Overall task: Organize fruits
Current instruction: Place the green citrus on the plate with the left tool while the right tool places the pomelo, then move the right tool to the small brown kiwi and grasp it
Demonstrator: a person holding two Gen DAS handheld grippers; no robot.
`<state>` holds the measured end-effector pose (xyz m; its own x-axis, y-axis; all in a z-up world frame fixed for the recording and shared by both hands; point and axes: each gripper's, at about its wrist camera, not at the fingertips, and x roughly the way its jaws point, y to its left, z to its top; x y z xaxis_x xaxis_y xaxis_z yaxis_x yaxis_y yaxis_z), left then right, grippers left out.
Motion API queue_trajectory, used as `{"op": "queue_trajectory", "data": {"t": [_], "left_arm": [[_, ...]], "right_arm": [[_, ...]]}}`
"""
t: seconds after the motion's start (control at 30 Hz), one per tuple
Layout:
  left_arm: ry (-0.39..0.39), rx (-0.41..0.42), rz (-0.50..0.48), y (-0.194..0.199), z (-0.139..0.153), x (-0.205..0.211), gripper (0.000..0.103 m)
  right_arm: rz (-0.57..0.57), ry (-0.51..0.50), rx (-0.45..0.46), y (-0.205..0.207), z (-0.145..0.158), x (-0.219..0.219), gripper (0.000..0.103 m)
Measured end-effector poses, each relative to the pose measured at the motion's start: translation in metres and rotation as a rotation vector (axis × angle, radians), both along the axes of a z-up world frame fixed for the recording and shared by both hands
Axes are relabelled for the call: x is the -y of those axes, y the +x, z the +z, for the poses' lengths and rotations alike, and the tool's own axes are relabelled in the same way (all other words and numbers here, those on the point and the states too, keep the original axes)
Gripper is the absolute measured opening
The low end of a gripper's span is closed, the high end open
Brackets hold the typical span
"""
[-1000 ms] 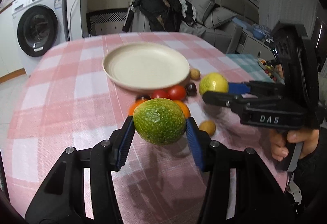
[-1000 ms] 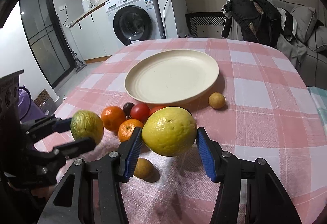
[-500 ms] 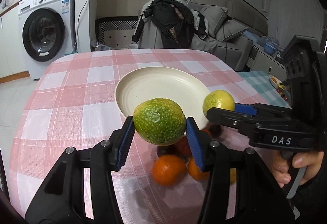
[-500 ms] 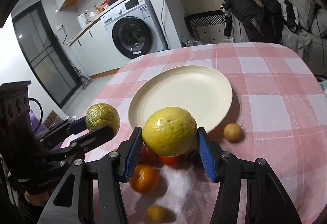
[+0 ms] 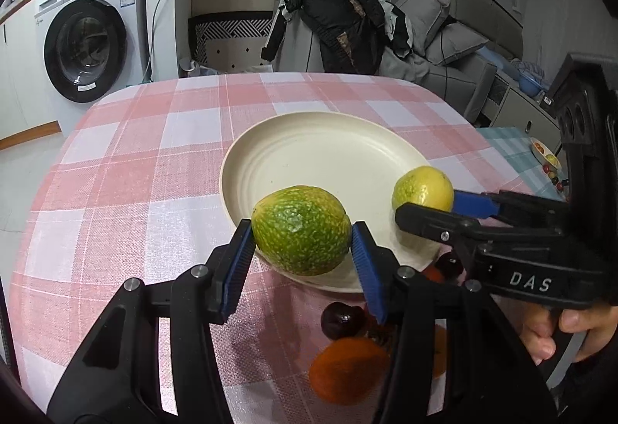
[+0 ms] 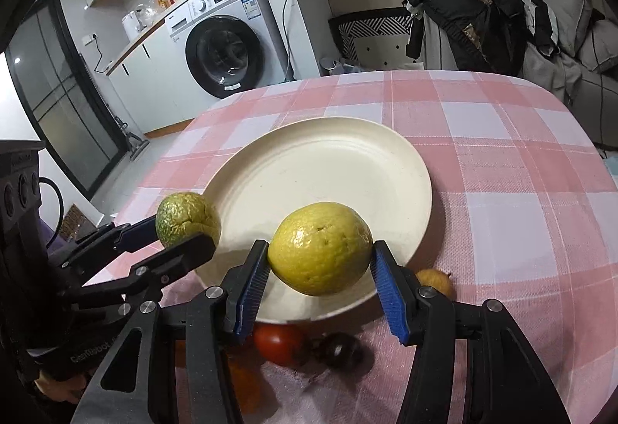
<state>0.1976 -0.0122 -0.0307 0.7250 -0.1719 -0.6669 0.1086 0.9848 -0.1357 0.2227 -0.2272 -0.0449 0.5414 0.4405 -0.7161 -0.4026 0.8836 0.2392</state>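
A pink checked tablecloth (image 5: 127, 169) carries a cream plate (image 5: 309, 153), with a washing machine (image 5: 83, 45) far left. Your left gripper (image 5: 301, 250) clamps the green fruit (image 5: 301, 230) over the plate's near-left rim — your right gripper (image 6: 318, 269) pinches the yellow fruit (image 6: 320, 247) above its near edge. A tomato (image 6: 279, 343) and dark fruit (image 6: 340, 348) lie nearer, on the cloth.

Indoor light falling from above, moderate and even. Small speculars glinting on green fruit (image 5: 301, 230) and yellow fruit (image 6: 320, 248). Soft shadows pooling under both onto near edge of plate (image 5: 309, 153). Fisheye bending tablecloth (image 6: 521, 169) grid, black vignette eating corners. Near-field fruit, orange (image 5: 345, 370) and dark ones, blurring out of focus. Far left doorway blowing out white in right wrist view.
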Motion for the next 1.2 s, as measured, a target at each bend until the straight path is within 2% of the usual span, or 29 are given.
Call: {"op": "queue_trajectory", "data": {"t": [0.2,0.33,0.4,0.43,0.47,0.57,0.67,0.77,0.83,1.07,1.2], "left_arm": [[0.031,-0.009,-0.005,0.008,-0.009,0.001,0.048],[-0.004,-0.001,-0.003,-0.001,-0.004,-0.005,0.053],[-0.02,0.028,-0.001,-0.012,0.003,-0.009,0.072],[-0.018,0.043,0.012,-0.019,0.006,-0.011,0.078],[-0.015,0.058,0.026,-0.026,0.01,-0.013,0.088],[-0.029,0.088,0.054,-0.044,0.018,-0.02,0.102],[-0.038,0.118,0.071,-0.064,0.025,-0.024,0.102],[-0.042,0.148,0.078,-0.087,0.029,-0.026,0.102],[-0.056,0.139,0.069,-0.098,0.029,-0.026,0.102],[-0.067,0.094,0.079,-0.133,0.021,-0.031,0.102],[-0.026,0.1,0.078,-0.144,0.015,-0.028,0.102]], "right_arm": [[0.005,-0.029,0.0,0.003,-0.003,-0.005,0.055],[0.0,-0.034,0.015,-0.003,0.004,0.001,0.055],[-0.02,-0.029,0.041,-0.011,0.012,0.012,0.058],[-0.027,-0.014,0.042,-0.015,0.015,0.018,0.061],[-0.032,-0.002,0.041,-0.019,0.017,0.023,0.07],[-0.028,0.013,0.041,-0.035,0.023,0.034,0.093],[-0.007,0.01,0.07,-0.057,0.026,0.041,0.103],[-0.005,-0.032,0.119,-0.076,0.026,0.043,0.103],[0.0,-0.057,0.127,-0.084,0.024,0.043,0.103],[0.029,-0.033,0.112,-0.107,0.019,0.046,0.103],[0.048,-0.047,0.123,-0.113,0.014,0.044,0.103]]}}
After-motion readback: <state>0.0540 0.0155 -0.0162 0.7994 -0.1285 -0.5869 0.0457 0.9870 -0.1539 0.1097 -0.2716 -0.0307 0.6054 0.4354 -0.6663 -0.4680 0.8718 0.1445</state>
